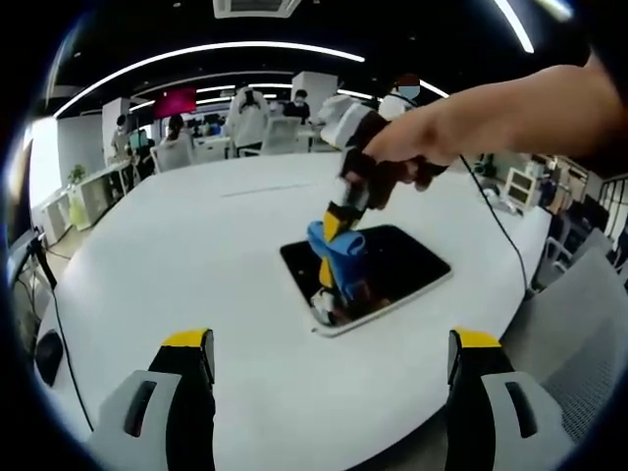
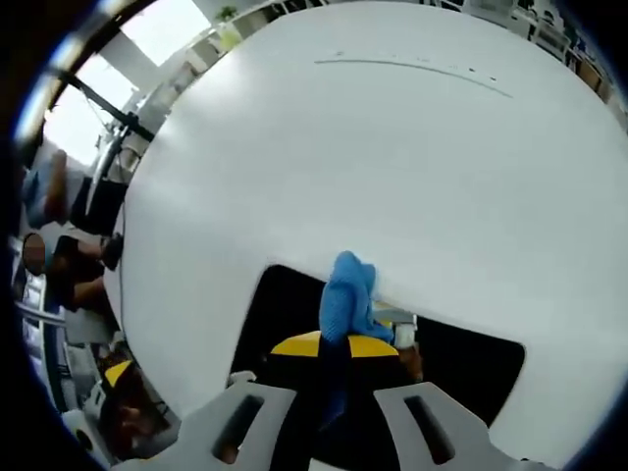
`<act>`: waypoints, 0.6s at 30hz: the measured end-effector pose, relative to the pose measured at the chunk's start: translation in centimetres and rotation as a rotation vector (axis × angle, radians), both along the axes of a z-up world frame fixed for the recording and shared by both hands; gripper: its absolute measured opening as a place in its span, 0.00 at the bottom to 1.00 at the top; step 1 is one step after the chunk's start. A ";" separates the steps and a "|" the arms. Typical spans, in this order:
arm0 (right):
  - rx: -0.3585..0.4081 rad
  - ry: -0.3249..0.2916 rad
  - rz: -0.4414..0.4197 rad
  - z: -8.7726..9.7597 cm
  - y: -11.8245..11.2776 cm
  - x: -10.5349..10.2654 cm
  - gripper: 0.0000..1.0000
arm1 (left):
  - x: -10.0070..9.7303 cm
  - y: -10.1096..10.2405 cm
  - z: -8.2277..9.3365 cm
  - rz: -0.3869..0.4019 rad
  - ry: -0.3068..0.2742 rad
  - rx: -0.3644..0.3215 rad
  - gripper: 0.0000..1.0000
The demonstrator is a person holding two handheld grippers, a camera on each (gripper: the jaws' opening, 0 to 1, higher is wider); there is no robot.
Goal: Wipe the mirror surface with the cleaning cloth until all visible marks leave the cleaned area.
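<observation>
So the right gripper [image 1: 339, 257] is clamped on the blue cleaning cloth [image 1: 340, 257], pressing it down onto the dark mirror [image 1: 402, 263] lying flat on the white table [image 1: 177, 255]. The left gripper [image 1: 329, 358] hangs back near the table edge, jaws wide apart, holding nothing

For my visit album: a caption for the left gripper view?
Right gripper presses a blue cloth onto the mirror.

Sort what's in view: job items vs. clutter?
Job:
- mirror, flat on the table
- blue cloth, clamped in the right tongs, pressed on the mirror
- left tongs, open, holding nothing

Clutter:
- cable
- people at the desks
</observation>
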State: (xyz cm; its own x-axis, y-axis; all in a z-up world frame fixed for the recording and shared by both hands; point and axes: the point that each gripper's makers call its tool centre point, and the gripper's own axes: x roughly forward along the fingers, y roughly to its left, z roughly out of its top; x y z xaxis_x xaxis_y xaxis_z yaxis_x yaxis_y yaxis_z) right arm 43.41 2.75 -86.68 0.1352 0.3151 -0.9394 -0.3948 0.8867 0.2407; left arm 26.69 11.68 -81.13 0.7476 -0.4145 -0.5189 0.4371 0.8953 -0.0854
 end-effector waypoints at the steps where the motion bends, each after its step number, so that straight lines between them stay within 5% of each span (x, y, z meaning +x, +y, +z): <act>1: 0.005 0.004 -0.001 0.0 0.2 -0.1 0.03 | 0.0 0.0 0.0 0.000 0.000 0.000 1.00; 18: -0.004 -0.018 0.062 0.1 3.4 -0.1 0.03 | 0.0 0.0 -0.1 0.003 0.000 -0.006 1.00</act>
